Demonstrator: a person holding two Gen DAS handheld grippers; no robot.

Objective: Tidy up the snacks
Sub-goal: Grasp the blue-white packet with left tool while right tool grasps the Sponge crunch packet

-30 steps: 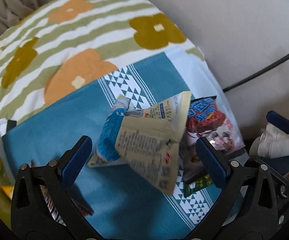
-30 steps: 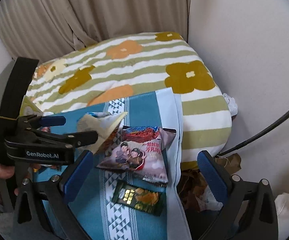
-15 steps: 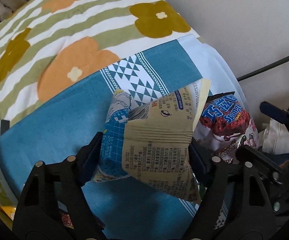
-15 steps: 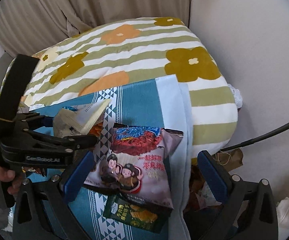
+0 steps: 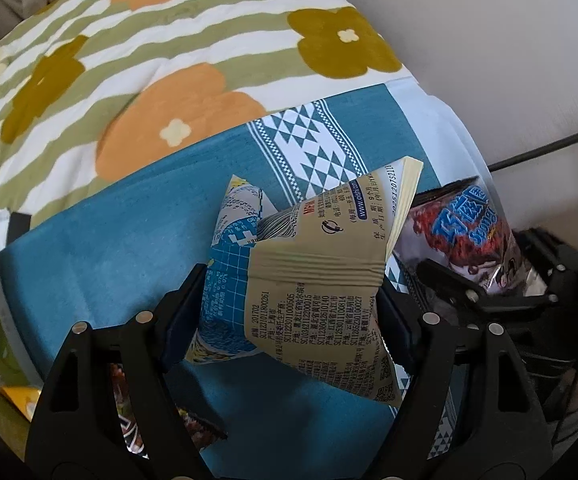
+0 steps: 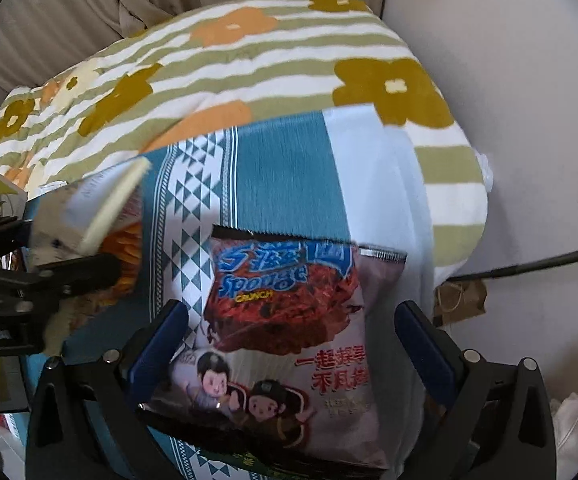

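My left gripper (image 5: 289, 320) is shut on a puffed beige and blue snack bag (image 5: 313, 280), with both pads pressed into its sides over the blue patterned cloth (image 5: 109, 248). The right wrist view shows the same bag (image 6: 101, 200) at the left, in the left gripper (image 6: 69, 276). My right gripper (image 6: 293, 348) points down over a pink and red Sponge Crunch bag (image 6: 289, 312) that lies flat on the cloth (image 6: 281, 168). Its jaws are closing with the bag between them, and the right pad stands clear of the bag. The Sponge Crunch bag (image 5: 465, 224) also shows at the left wrist view's right edge.
The cloth lies on a floral striped quilt (image 5: 169, 40). A green packet (image 6: 249, 464) peeks from under the Sponge Crunch bag. A dark packet (image 5: 197, 428) and a yellow one (image 5: 21, 396) lie near the left gripper. A black cable (image 6: 529, 264) and a brown paper bag (image 6: 461, 300) lie beyond the bed's edge.
The left gripper closed onto the beige snack bag and sank a little. The right gripper came down over the Sponge Crunch bag and its jaws narrowed.
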